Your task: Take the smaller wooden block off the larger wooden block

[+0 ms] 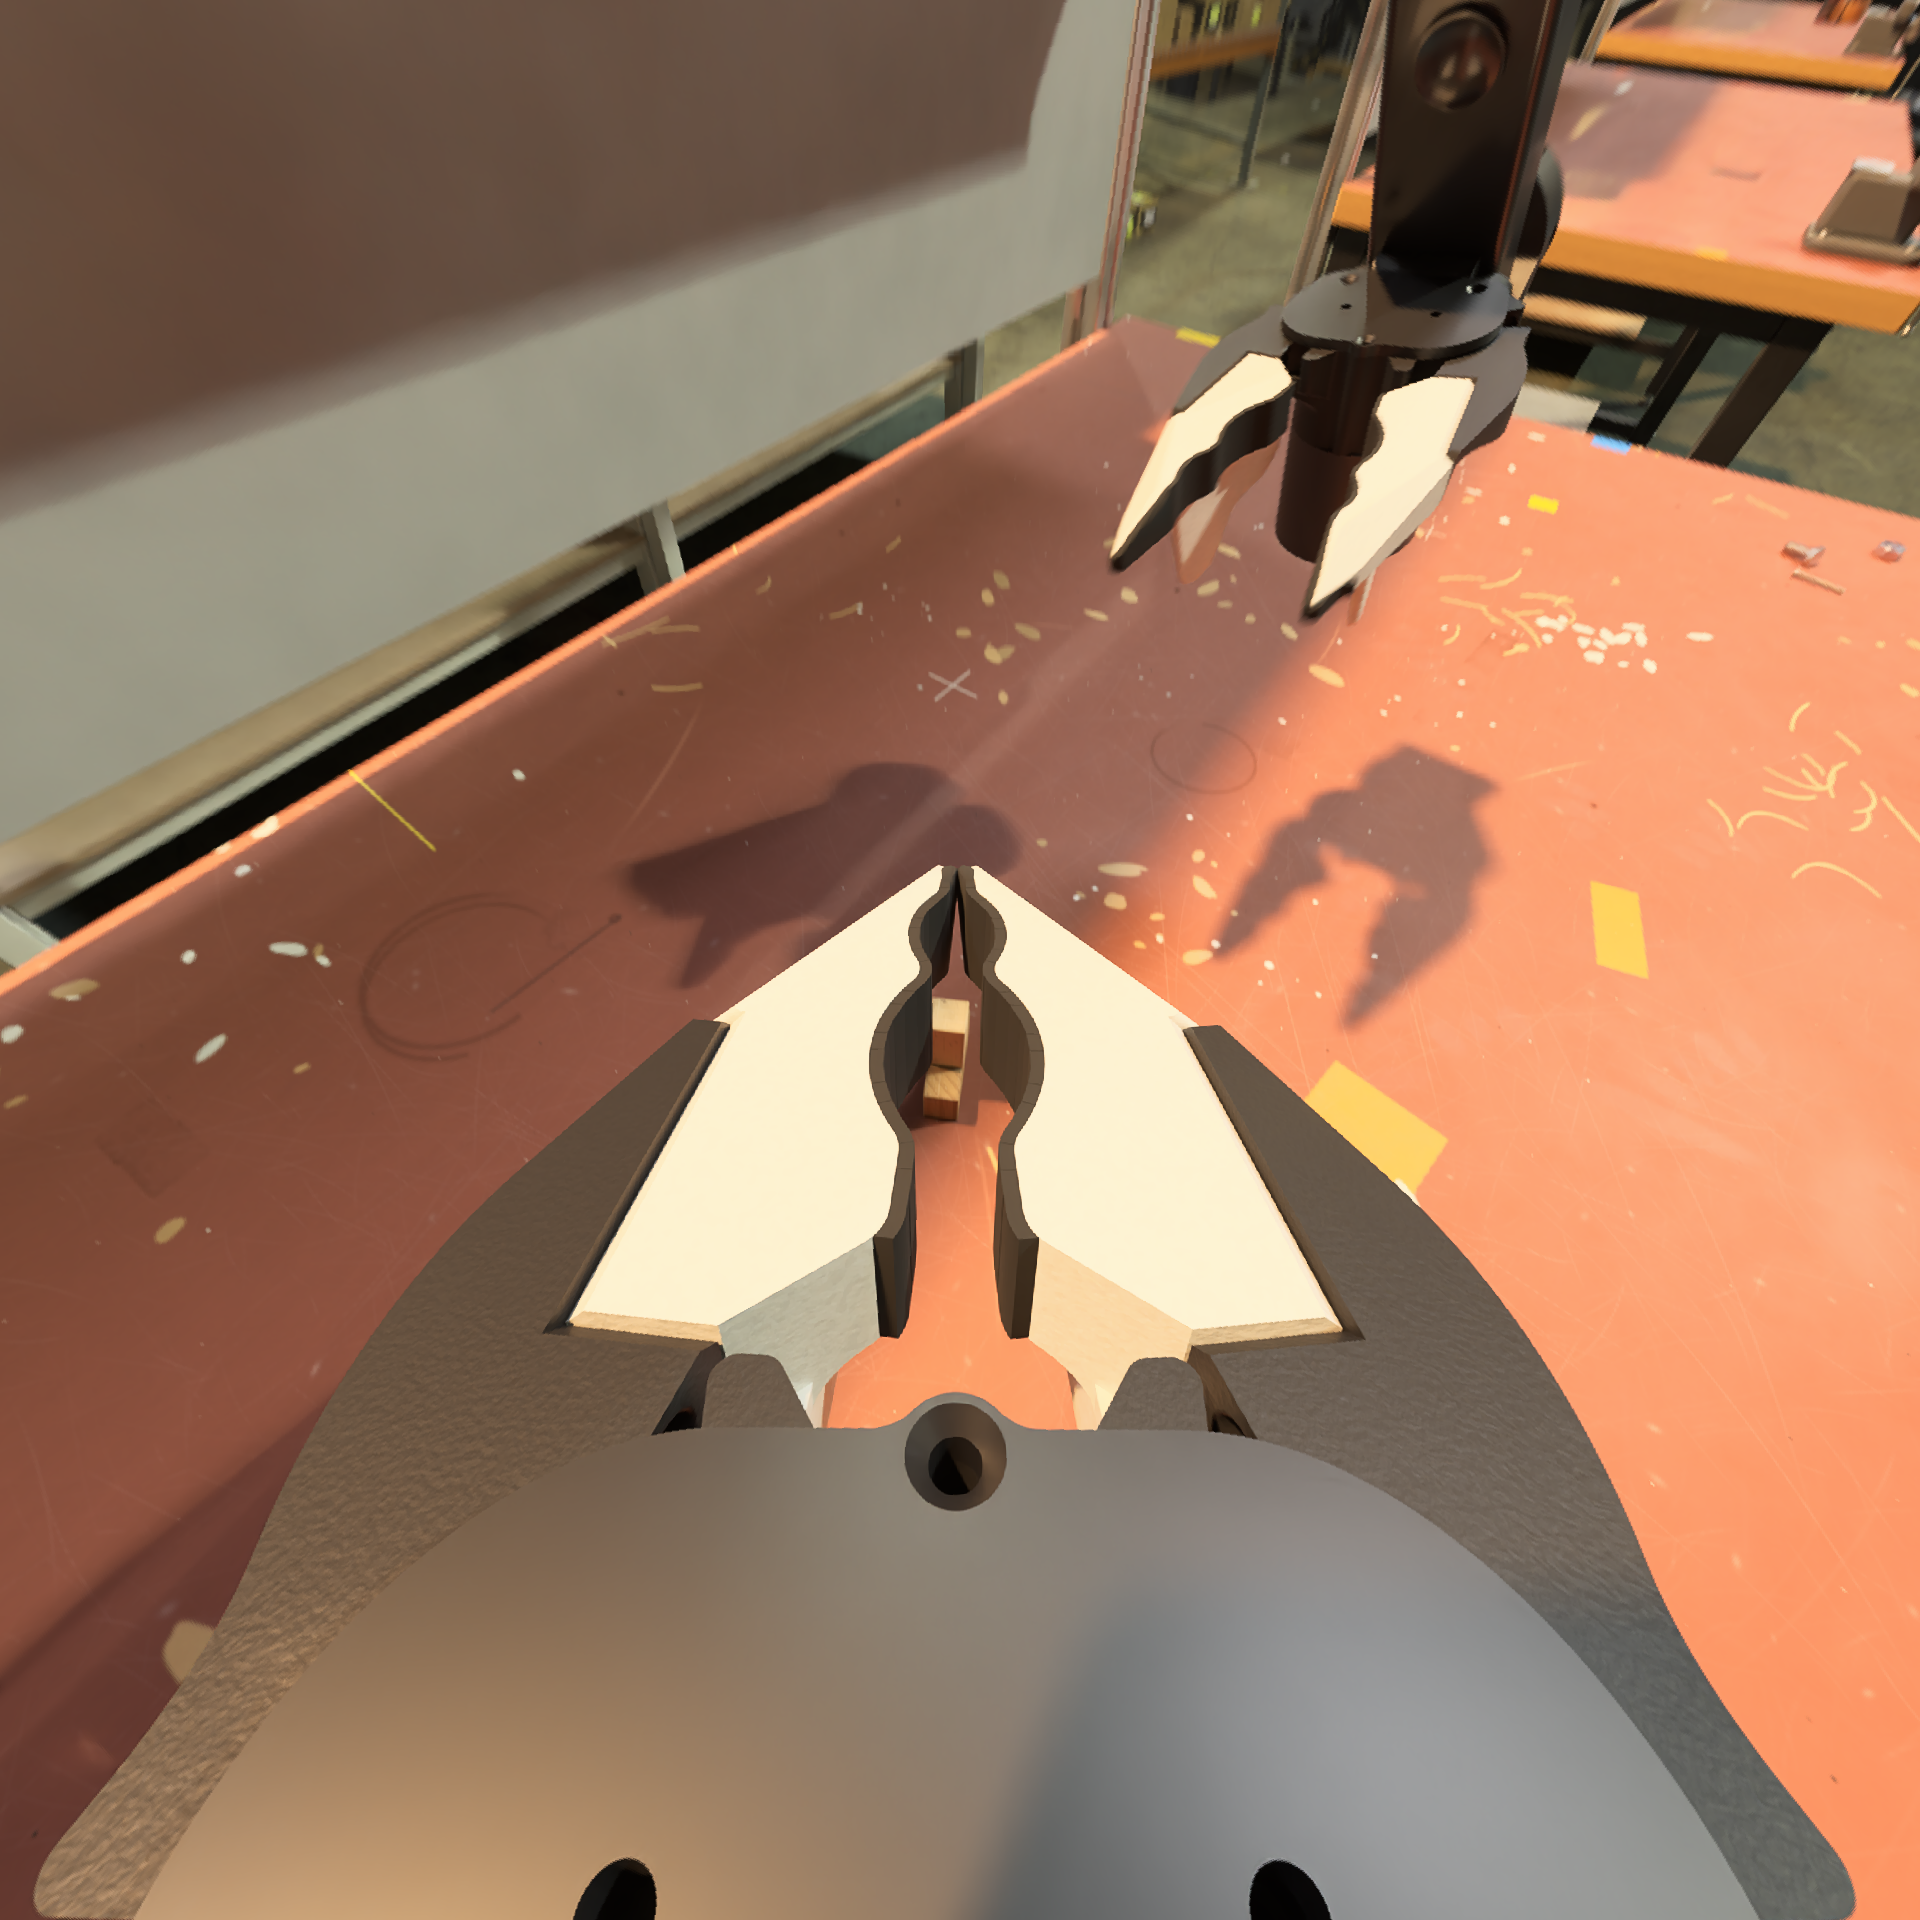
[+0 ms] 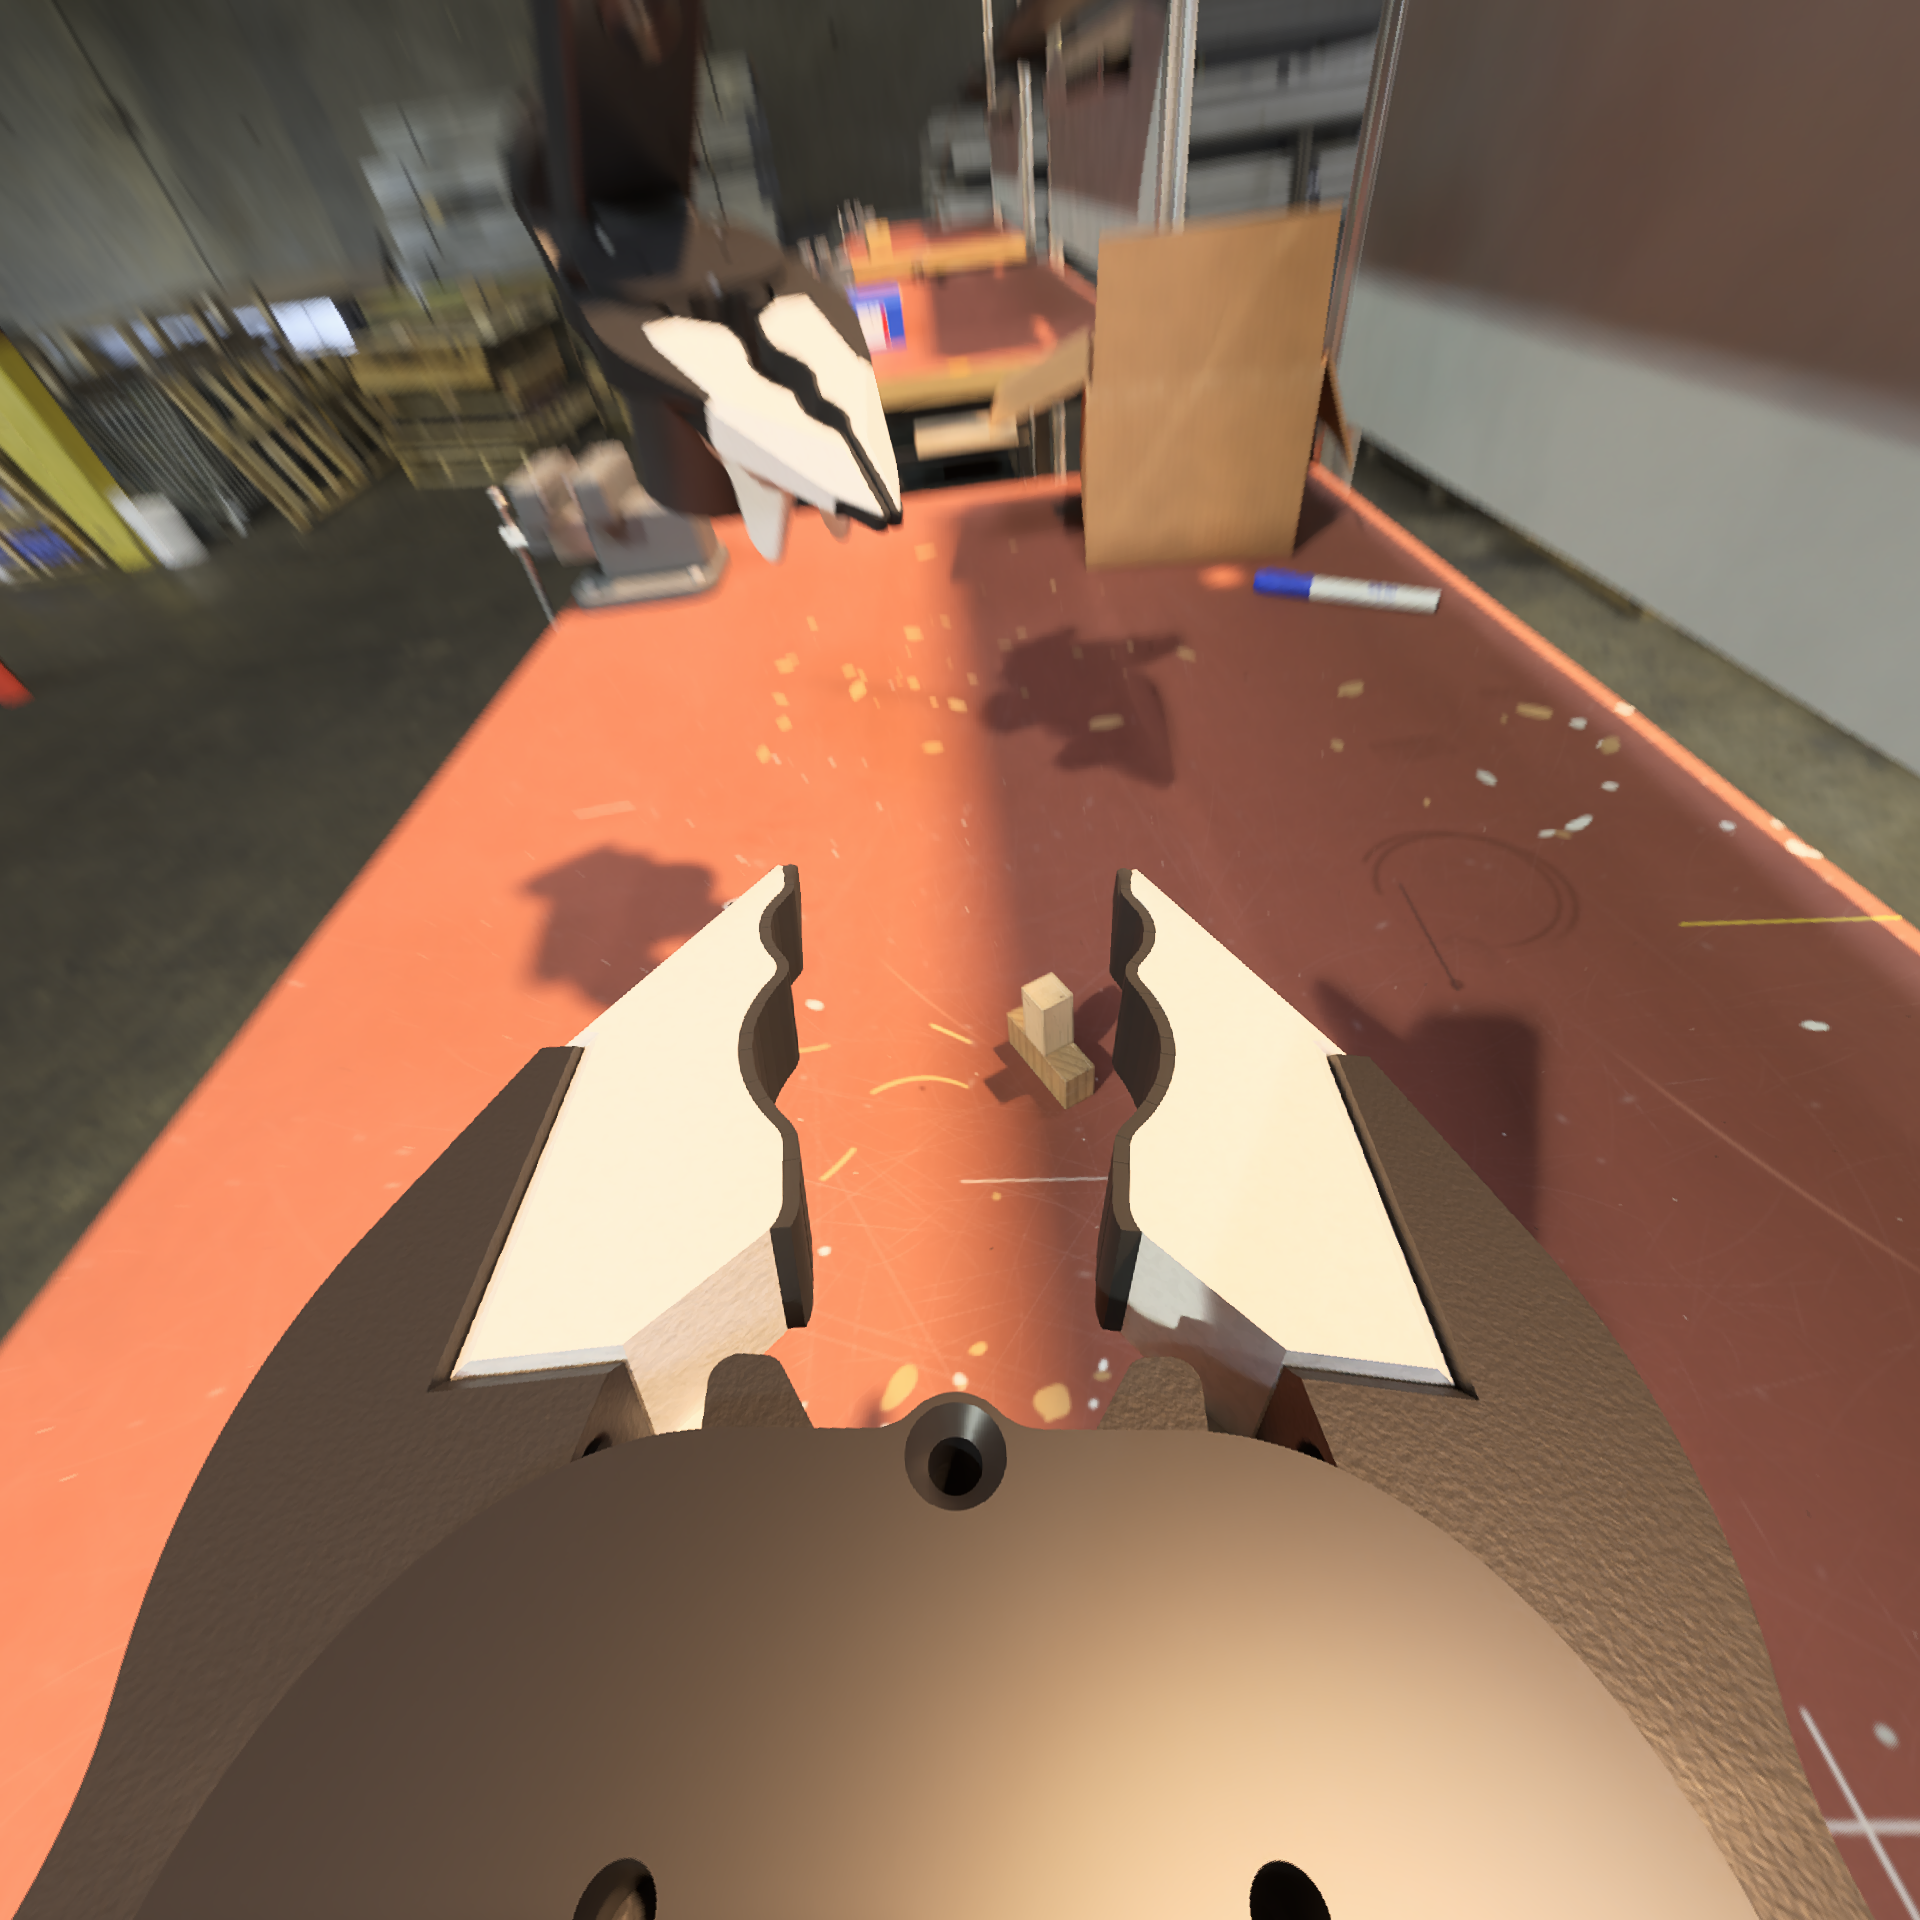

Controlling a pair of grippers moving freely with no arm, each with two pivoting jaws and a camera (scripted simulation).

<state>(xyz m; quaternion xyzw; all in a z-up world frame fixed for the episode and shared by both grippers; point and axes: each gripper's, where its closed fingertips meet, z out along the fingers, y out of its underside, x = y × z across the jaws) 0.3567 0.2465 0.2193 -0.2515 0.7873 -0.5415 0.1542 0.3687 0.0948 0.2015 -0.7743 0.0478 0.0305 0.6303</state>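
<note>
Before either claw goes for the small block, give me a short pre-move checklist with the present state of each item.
1. Smaller wooden block on the larger wooden block: ok, stacked upright on one end.
2. Right claw open: ok, jaws spread well wider than the stack.
3. Right claw lined up: not ok, the stack sits nearer its right finger than the centre.
4. Left claw open: not ok, tips nearly touching.
5. Left claw clear of the stack: ok, in the right wrist view it hangs high above the far end of the table.
6. Marker and cardboard sheet out of the way: ok, far beyond the stack.
</note>
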